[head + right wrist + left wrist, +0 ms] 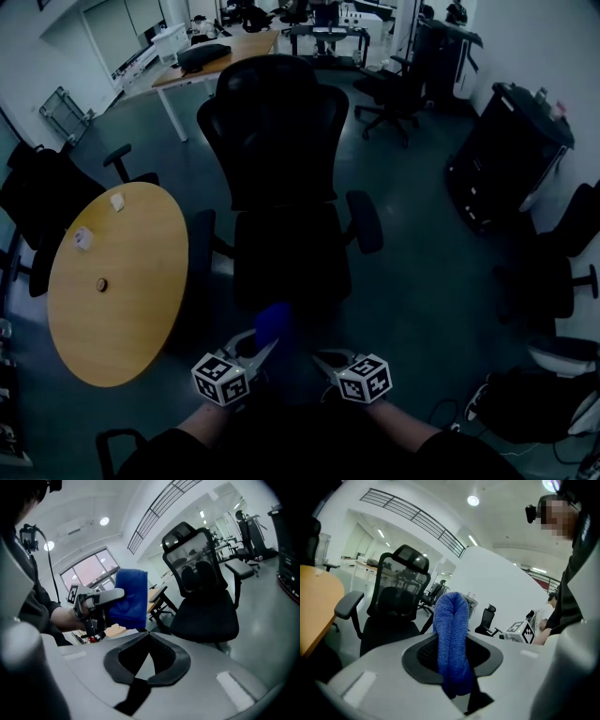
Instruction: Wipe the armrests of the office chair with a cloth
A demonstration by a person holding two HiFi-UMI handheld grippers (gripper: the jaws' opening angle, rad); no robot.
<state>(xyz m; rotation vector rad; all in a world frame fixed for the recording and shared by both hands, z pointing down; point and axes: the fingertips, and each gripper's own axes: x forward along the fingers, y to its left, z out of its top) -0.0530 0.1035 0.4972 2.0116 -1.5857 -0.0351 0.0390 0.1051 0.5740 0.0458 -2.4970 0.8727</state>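
**Cloth gripped in left gripper; armrests not yet touched**

The office chair (281, 141) stood at centre frame in the head view. It was black with a tall mesh back, and its seat faced the person. A round wooden bench (122, 281) filled the left of the frame, close beside the chair.

There were two armrests. One (200, 239) was left of the seat, next to the bench edge. The other (364, 221) was right of the seat. Both were dark, padded and bare.

The blue cloth (273, 323) was at lower centre, in front of the seat's front edge and apart from both armrests. The left gripper (258, 349) had its fingers clenched on it. The left gripper view showed the cloth doubled into a loop that stood up between the fingers, with a tail hanging below.

The right gripper (323, 361) was just beside the left. Its own view showed its fingers closed tip to tip on nothing.

Judgements:
- Step in hand: the approach, with wiping not begun.
- The cloth looked like light, soft microfibre. It was limp and unbreakable, and should drape and mould to the curved armrest pads.
- The hold at the gathered fold seemed sound and left the loop free as the wiping face.
- The chair may swivel under sideways pressure, and the free right gripper could steady it.
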